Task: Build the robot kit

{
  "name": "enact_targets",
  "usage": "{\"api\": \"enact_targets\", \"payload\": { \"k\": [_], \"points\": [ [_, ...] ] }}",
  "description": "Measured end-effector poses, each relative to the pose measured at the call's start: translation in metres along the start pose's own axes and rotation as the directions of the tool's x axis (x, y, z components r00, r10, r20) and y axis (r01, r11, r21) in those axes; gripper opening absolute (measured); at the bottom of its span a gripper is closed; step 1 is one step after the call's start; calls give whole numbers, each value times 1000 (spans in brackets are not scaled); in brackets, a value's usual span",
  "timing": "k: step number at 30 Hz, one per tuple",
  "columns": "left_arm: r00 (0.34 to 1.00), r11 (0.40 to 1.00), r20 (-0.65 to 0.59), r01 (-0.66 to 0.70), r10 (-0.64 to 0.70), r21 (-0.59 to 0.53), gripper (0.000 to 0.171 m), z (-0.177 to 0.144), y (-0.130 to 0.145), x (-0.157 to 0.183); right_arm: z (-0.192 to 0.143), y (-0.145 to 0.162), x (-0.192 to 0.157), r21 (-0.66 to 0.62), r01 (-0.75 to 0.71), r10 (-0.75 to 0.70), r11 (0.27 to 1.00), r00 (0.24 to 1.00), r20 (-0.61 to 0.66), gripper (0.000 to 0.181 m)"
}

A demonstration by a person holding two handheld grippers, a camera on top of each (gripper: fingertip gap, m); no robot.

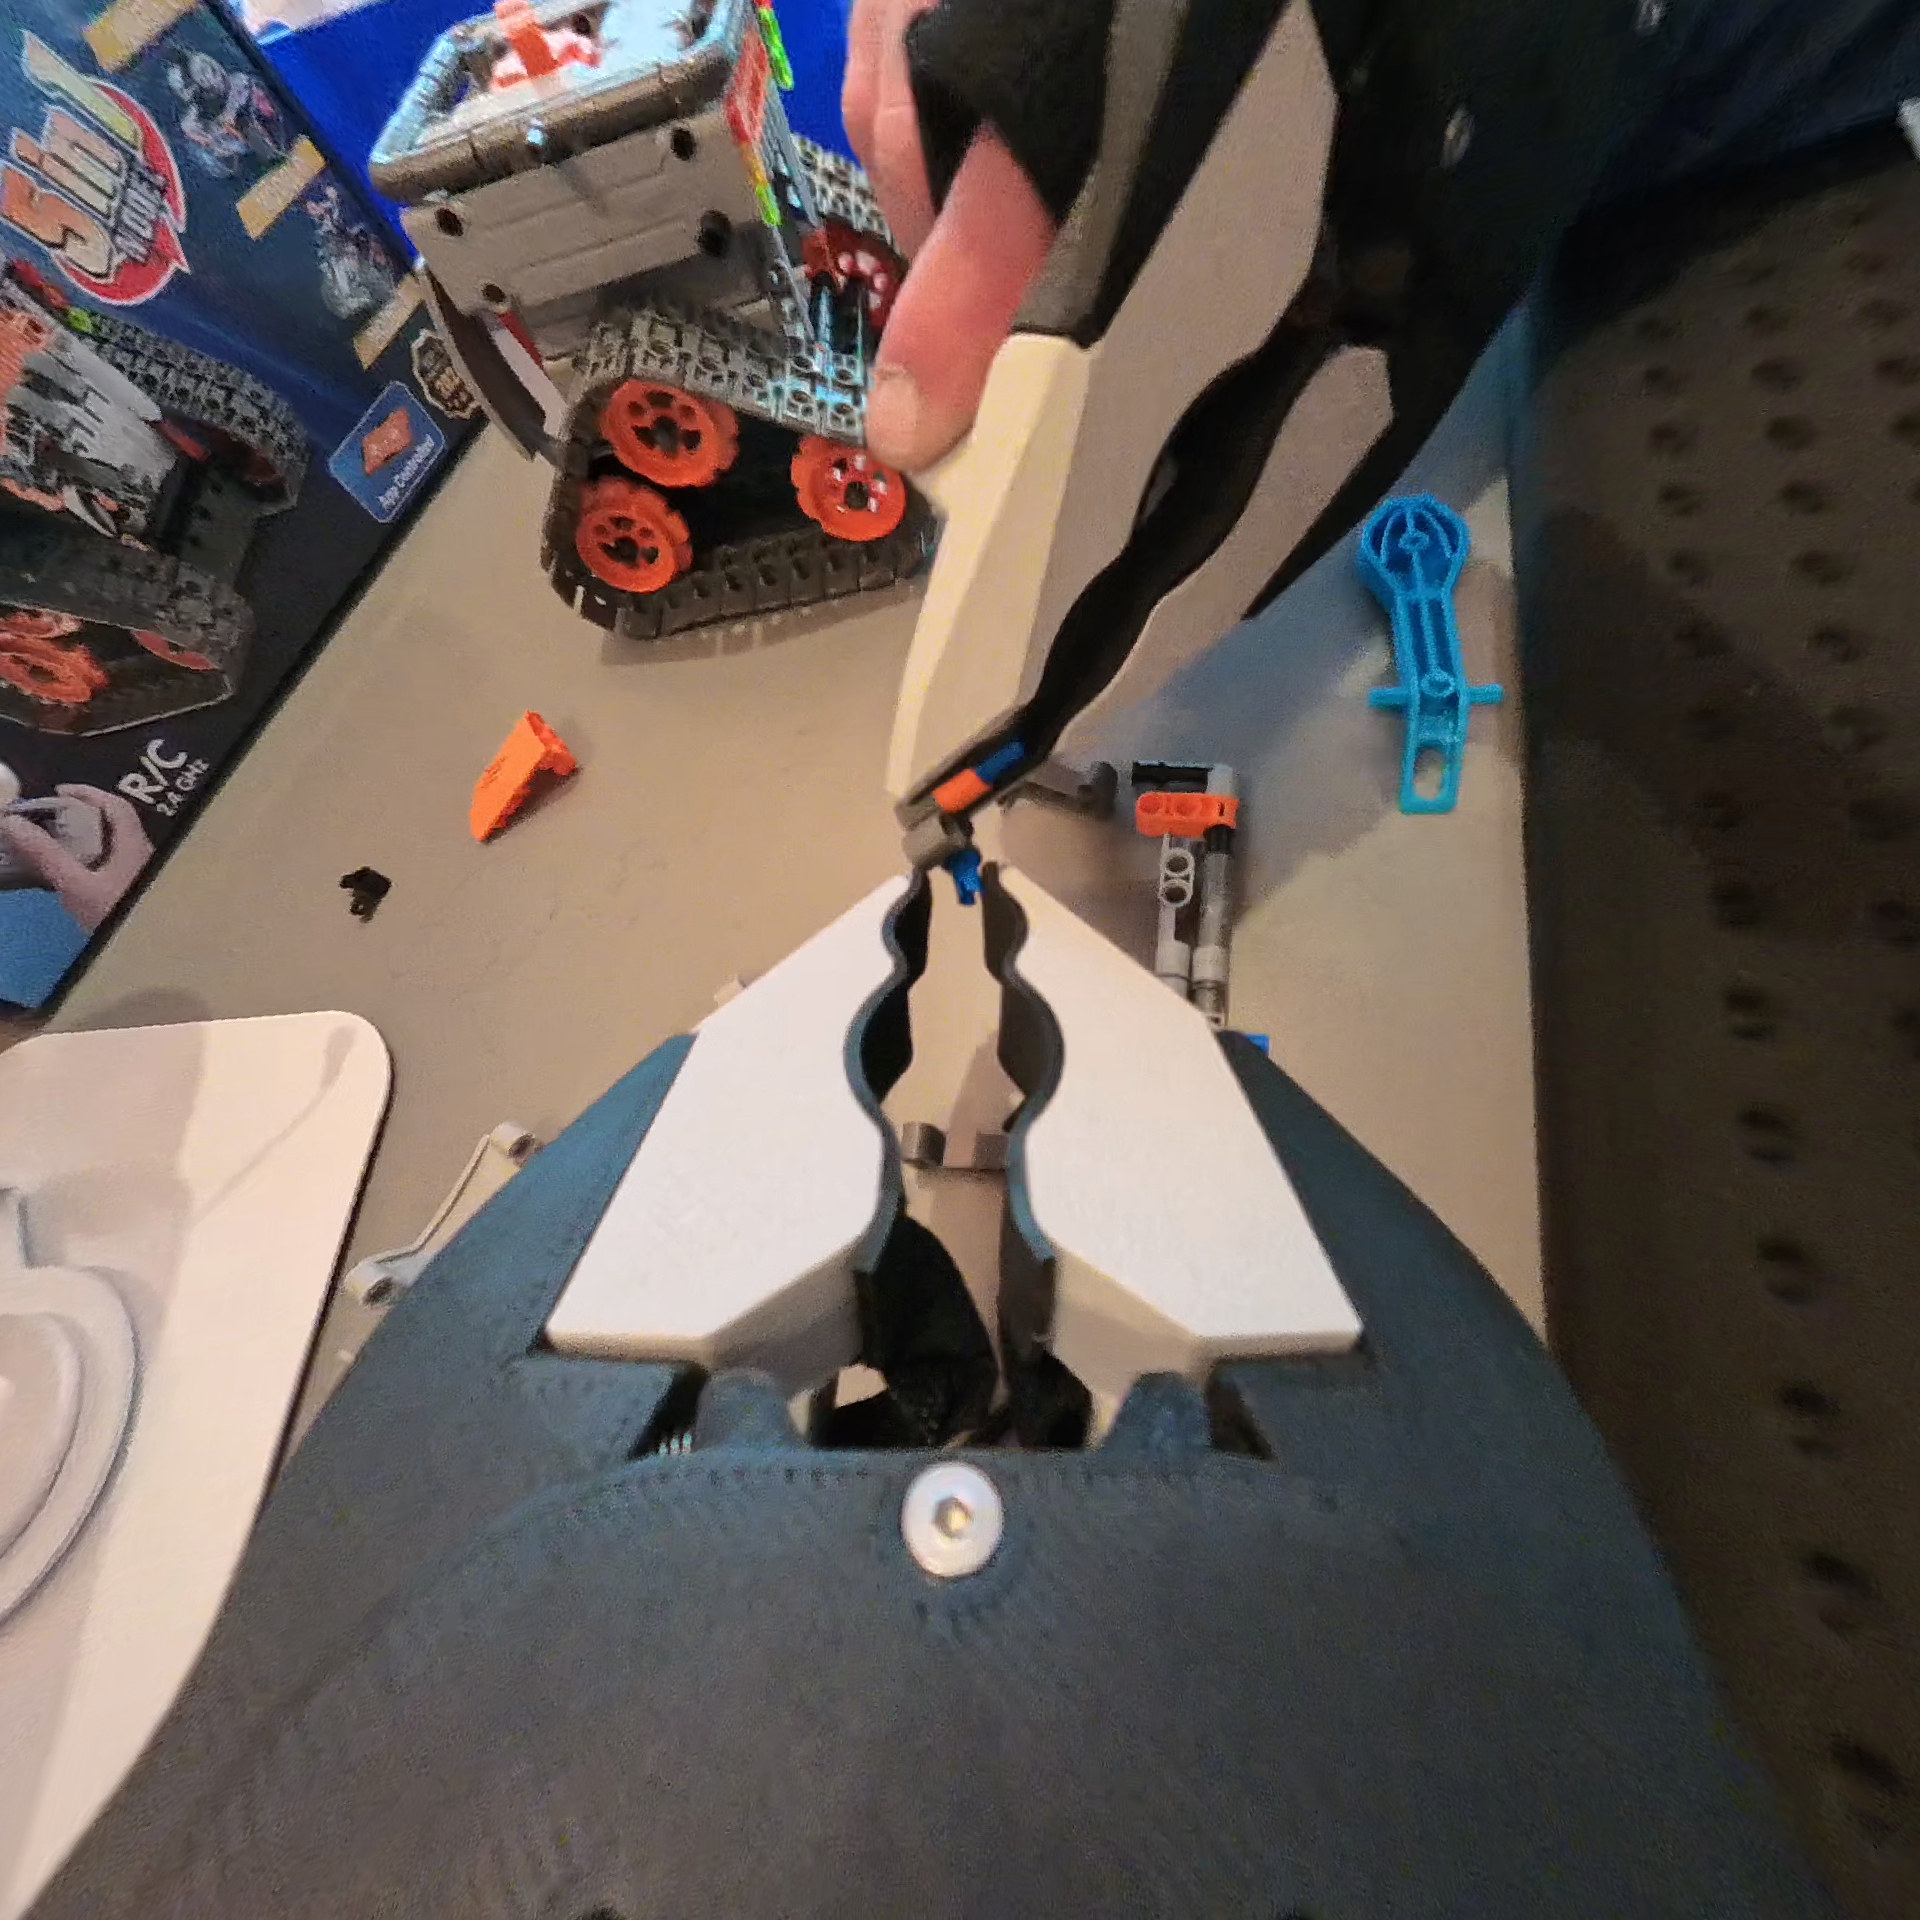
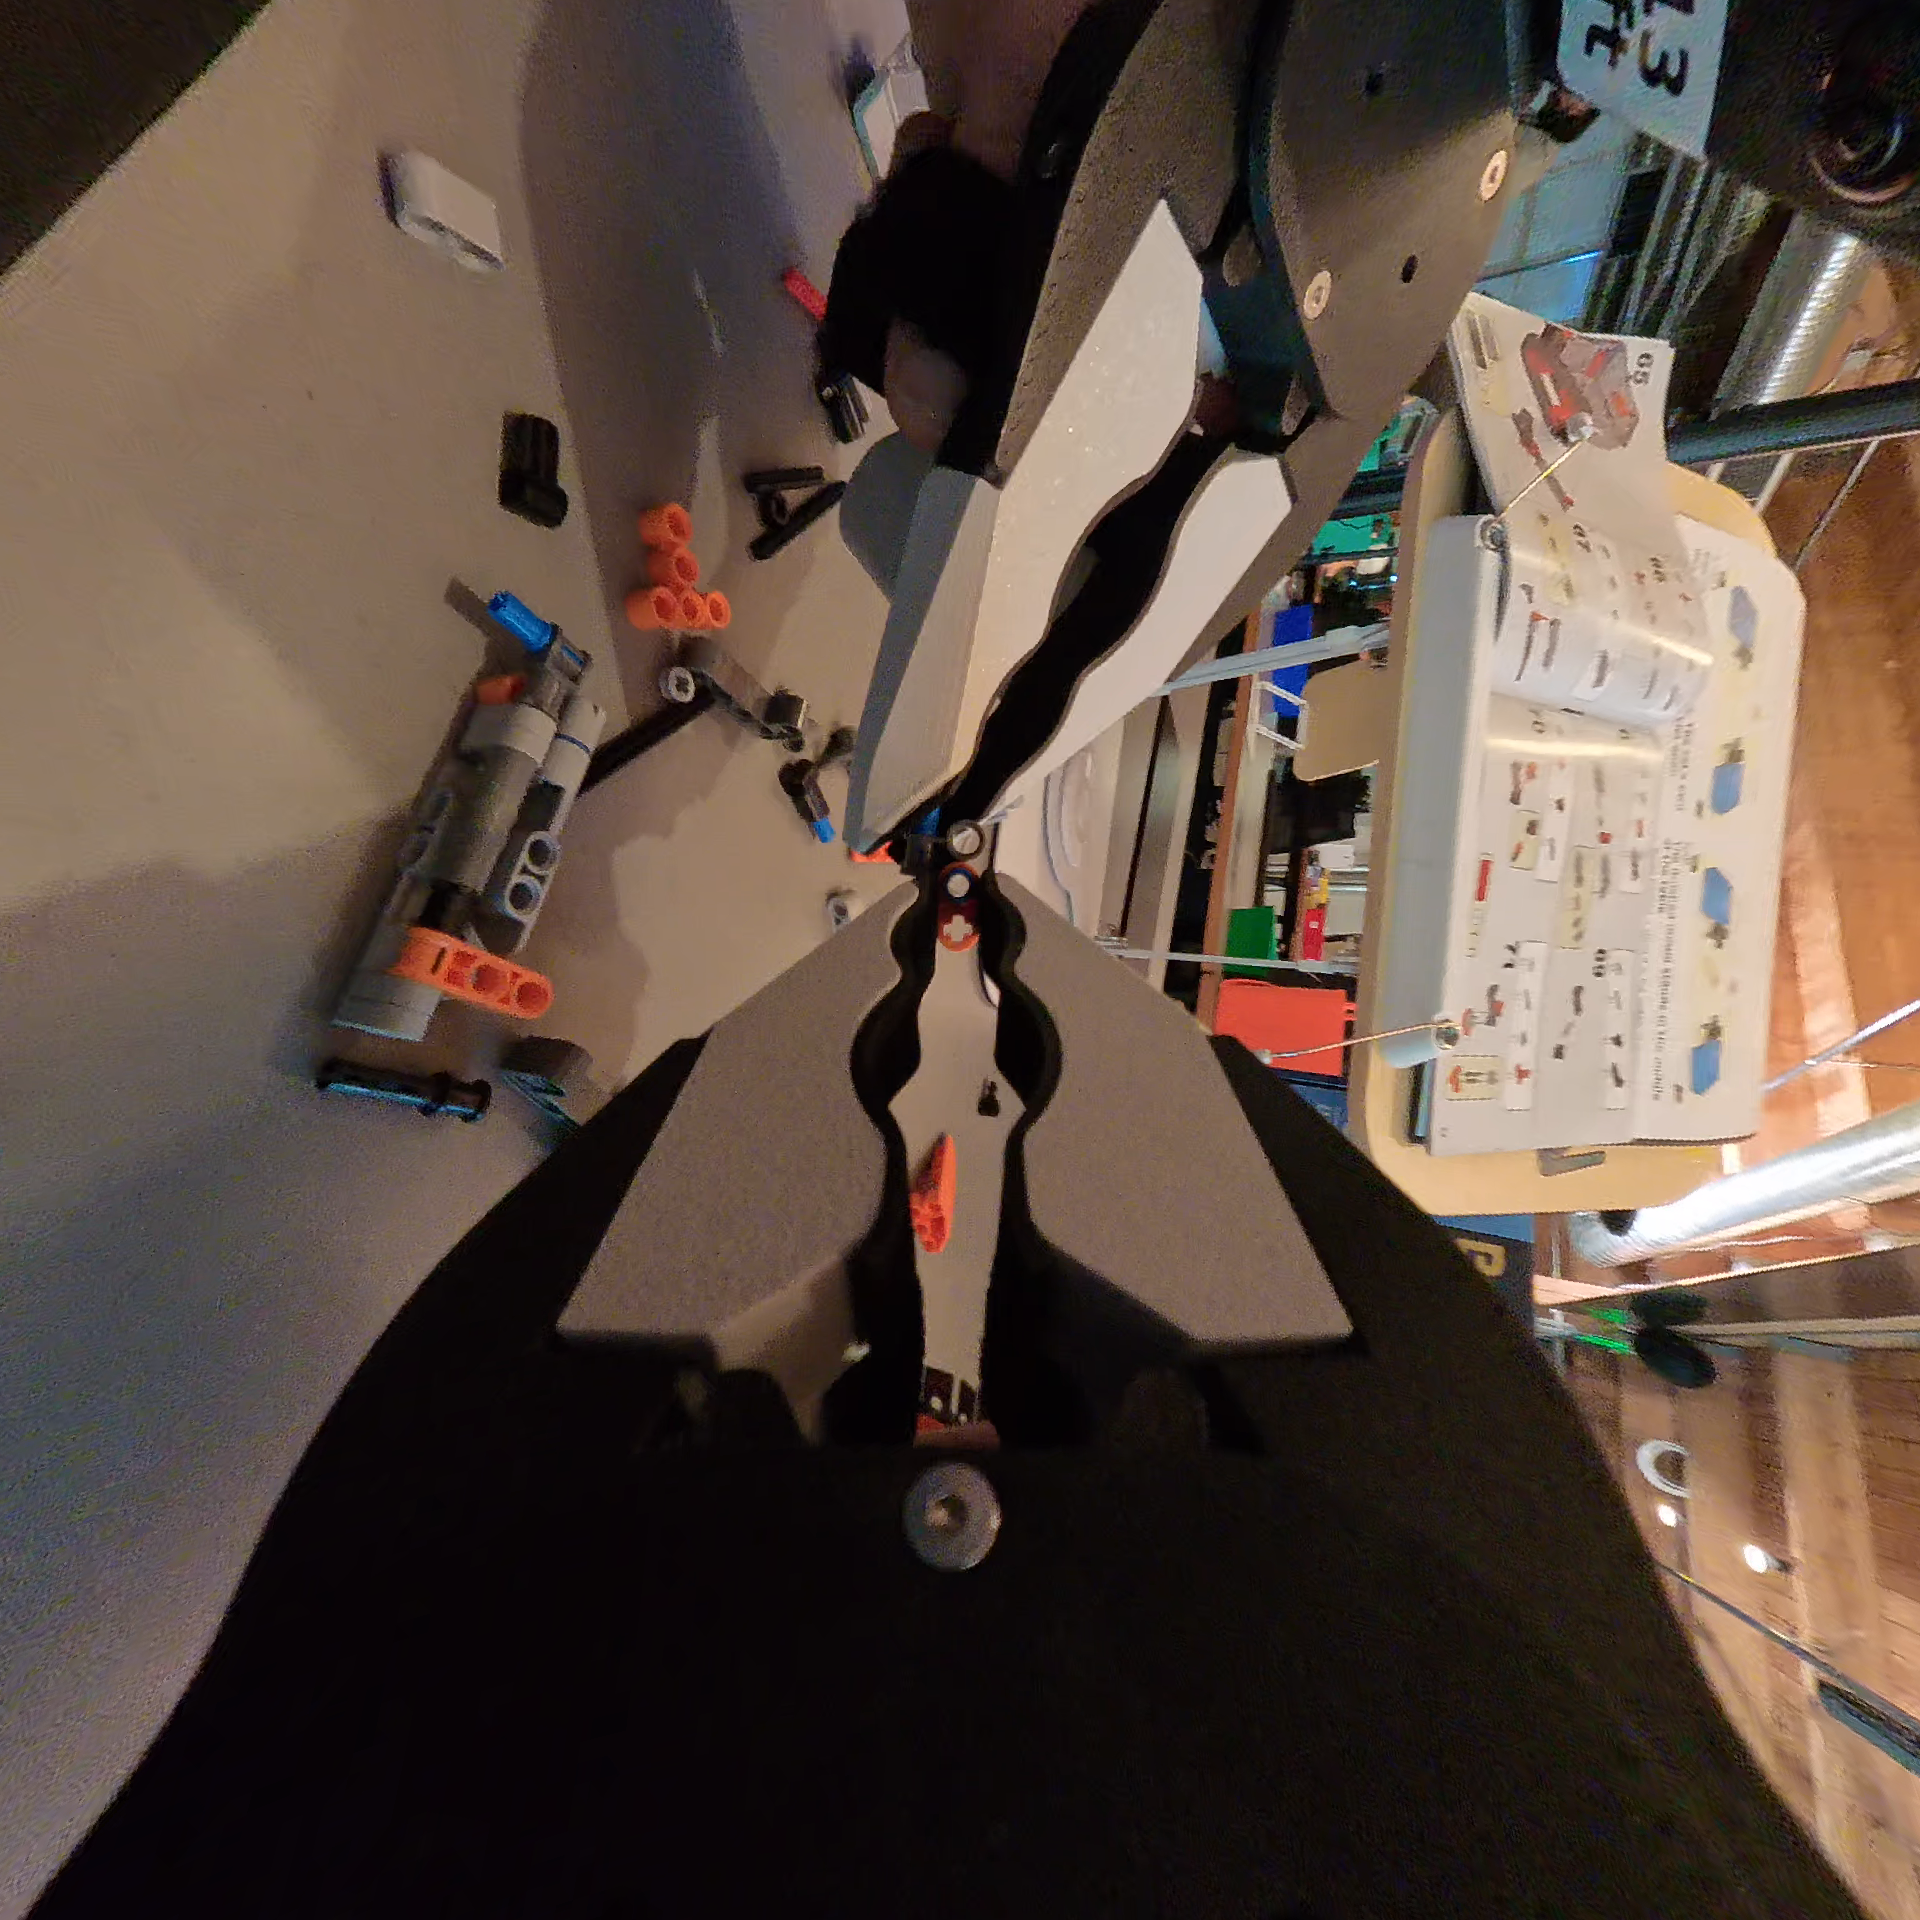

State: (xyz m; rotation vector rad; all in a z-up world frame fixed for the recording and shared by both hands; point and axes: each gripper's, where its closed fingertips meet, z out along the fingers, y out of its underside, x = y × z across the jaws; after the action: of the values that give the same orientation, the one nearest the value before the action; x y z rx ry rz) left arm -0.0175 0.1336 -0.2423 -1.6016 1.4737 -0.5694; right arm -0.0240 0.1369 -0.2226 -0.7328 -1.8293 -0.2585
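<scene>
In the left wrist view my left gripper [image 1: 951,883] is closed on a small blue pin [image 1: 966,875] at its fingertips. The right gripper [image 1: 951,805] comes down from above, held by a hand [image 1: 935,312], and is shut on a small grey, orange and blue piece [image 1: 961,795] that touches the pin. In the right wrist view my right gripper [image 2: 956,899] pinches an orange-red piece with a cross hole [image 2: 958,916]. The left gripper [image 2: 920,831] meets it tip to tip from above. Both are held above the beige table [image 1: 675,831].
A grey tracked toy vehicle with orange wheels [image 1: 727,457] and its box [image 1: 156,416] stand behind. An orange wedge [image 1: 520,774], a blue tool [image 1: 1423,644], a grey-orange sub-assembly [image 2: 478,831], loose orange [image 2: 675,582] and black parts [image 2: 790,504] lie about. An instruction booklet [image 2: 1579,790] stands right. Less than 4 cm separates the two grippers' tips.
</scene>
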Motion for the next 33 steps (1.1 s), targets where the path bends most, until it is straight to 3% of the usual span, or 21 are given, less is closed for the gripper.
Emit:
{"api": "enact_targets", "payload": {
  "k": [4, 9, 11, 14, 16, 18, 22, 26, 33],
  "points": [
    [998, 1000, 62, 3, -5, 31, 1, -1, -5, -8, -1, 4, 11, -25, -52, 51, 998, 998, -44, 6],
    [989, 997, 145, -9, -3, 82, 1, -4, -15, -17, -10, 9, 23, 19, -292, 293, 956, 956, -18, 18],
    [982, 994, 191, -25, 5, 103, 1, -7, -21, -22, -13, 11, 29, 44, -433, 432, 901, 902, 16, 21],
    [960, 992, 278, -66, 33, 112, 1, -9, -28, -30, -14, 11, 33, 55, -660, 653, 750, 750, 103, 26],
    [942, 987, 327, -114, 72, 112, 1, -11, -34, -31, -14, 9, 37, 62, -738, 727, 672, 673, 138, 23],
    [927, 980, 362, -152, 97, 126, 1, -13, -42, -32, -16, 6, 46, 122, -758, 747, 640, 652, 130, 16],
    [897, 972, 420, -203, 136, 119, 1, -16, -47, -35, -16, 6, 54, 151, -751, 741, 643, 659, 127, 15],
    [880, 966, 453, -225, 143, 131, 1, -21, -52, -39, -19, 6, 61, 180, -671, 670, 719, 738, 78, 11],
    [924, 957, 381, -139, 33, 254, 6, -33, -62, -40, -23, 5, 71, 213, -568, 578, 795, 816, 19, 8]
  ]
}}
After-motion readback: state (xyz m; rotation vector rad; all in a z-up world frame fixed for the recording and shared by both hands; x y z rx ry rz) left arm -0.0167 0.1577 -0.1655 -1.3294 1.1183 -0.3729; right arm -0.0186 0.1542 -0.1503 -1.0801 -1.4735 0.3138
